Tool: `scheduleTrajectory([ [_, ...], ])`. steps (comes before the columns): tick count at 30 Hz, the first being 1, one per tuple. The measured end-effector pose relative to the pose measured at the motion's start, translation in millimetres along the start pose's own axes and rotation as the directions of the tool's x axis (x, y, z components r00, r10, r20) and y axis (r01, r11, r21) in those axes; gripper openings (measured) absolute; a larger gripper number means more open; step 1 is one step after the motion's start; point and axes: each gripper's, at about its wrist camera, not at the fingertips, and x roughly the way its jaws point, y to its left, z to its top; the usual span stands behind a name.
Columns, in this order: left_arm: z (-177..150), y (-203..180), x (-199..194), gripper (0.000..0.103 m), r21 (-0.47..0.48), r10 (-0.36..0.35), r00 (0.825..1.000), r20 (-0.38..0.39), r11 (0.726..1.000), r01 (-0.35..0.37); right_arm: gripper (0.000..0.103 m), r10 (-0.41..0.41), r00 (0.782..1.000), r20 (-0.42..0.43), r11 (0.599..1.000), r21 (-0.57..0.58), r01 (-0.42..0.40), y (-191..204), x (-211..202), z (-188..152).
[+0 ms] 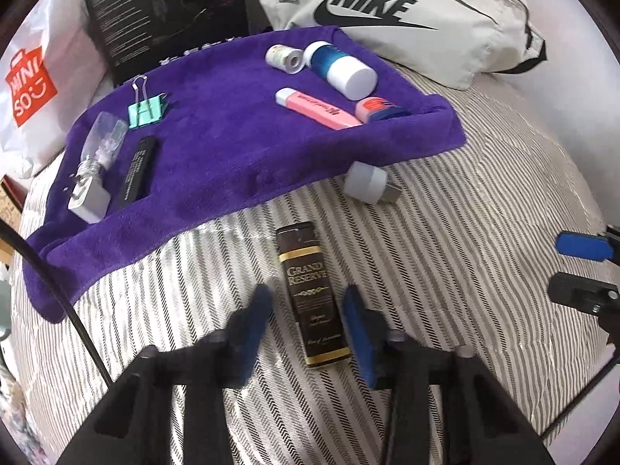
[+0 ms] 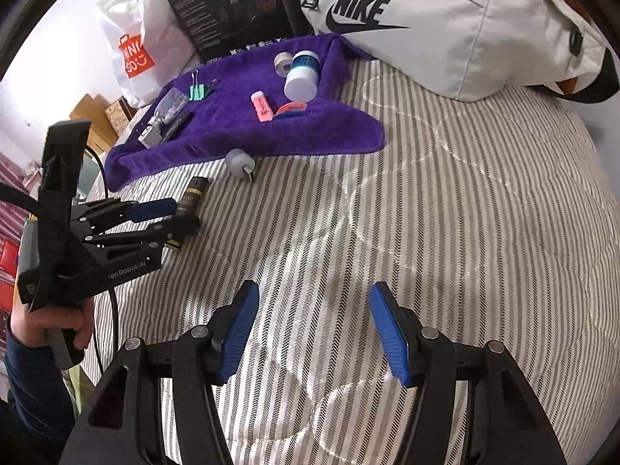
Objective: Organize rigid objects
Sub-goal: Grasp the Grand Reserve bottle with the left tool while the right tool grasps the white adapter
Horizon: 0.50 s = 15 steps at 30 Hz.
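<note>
On the purple towel (image 1: 217, 135) I count a charger, black stick, binder clip, then roll, bottle and highlighter already gathered. Still out on the striped bed: the Grand Reserve box (image 1: 312, 298), lying untouched between my left gripper (image 1: 310, 321)'s parted jaws, and a white plug (image 1: 366, 182). My right gripper (image 2: 314, 333) hangs apart, empty.

Bedding: striped grey-and-white quilt (image 2: 445, 201) covering the whole work surface
Bag: pale Nike bag (image 1: 407, 11) at the far edge, its black logo facing the cameras
Shopping bag: white Miniso bag (image 1: 31, 89) with an orange-red logo, at the far left
Box: black printed box (image 1: 162, 11) (print too small to read), between the two bags
Cartons: brown cartons (image 2: 102, 116) beyond the quilt's left edge
</note>
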Motion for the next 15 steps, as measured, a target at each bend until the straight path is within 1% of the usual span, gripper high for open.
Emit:
scheduleTrajectory([
  [1,-0.4,-2.2,-0.6,0.025,0.008,-0.001,1.0,0.001,1.0,0.001,0.059,0.003,1.0,-0.002,1.0,-0.002,-0.003,1.0,2.0,0.8],
  [4,-2.6,-6.7,-1.8,0.025,0.023,-0.002,1.0,0.009,1.0,0.002,0.059,0.001,1.0,-0.011,1.0,-0.013,-0.002,6.3,9.3,5.3],
  [7,-5.7,1.1,-4.3,0.025,-0.011,-0.027,1.0,0.011,1.0,0.027,0.059,0.01,1.0,-0.006,0.999,-0.034,-0.011,13.5,13.7,11.7],
  [8,-11.2,2.9,-8.2,0.025,-0.014,-0.026,1.0,0.008,1.0,0.026,0.059,0.012,1.0,-0.006,0.999,-0.045,-0.012,16.9,16.2,15.5],
  [10,-13.8,12.4,-10.0,0.025,-0.028,-0.02,1.0,0.01,0.999,0.02,0.059,0.019,1.0,-0.005,0.998,-0.063,-0.019,23.5,22.3,23.6],
  [13,-21.4,31.4,-14.4,0.025,-0.053,0.005,1.0,-0.002,0.999,-0.005,0.059,0.058,0.998,-0.018,0.994,-0.095,-0.06,34.2,36.9,38.5],
  [15,-27.9,41.3,-17.5,0.025,-0.067,0.018,1.0,-0.008,0.998,-0.019,0.059,0.06,0.998,-0.01,0.991,-0.116,-0.06,39.9,46.2,48.7],
])
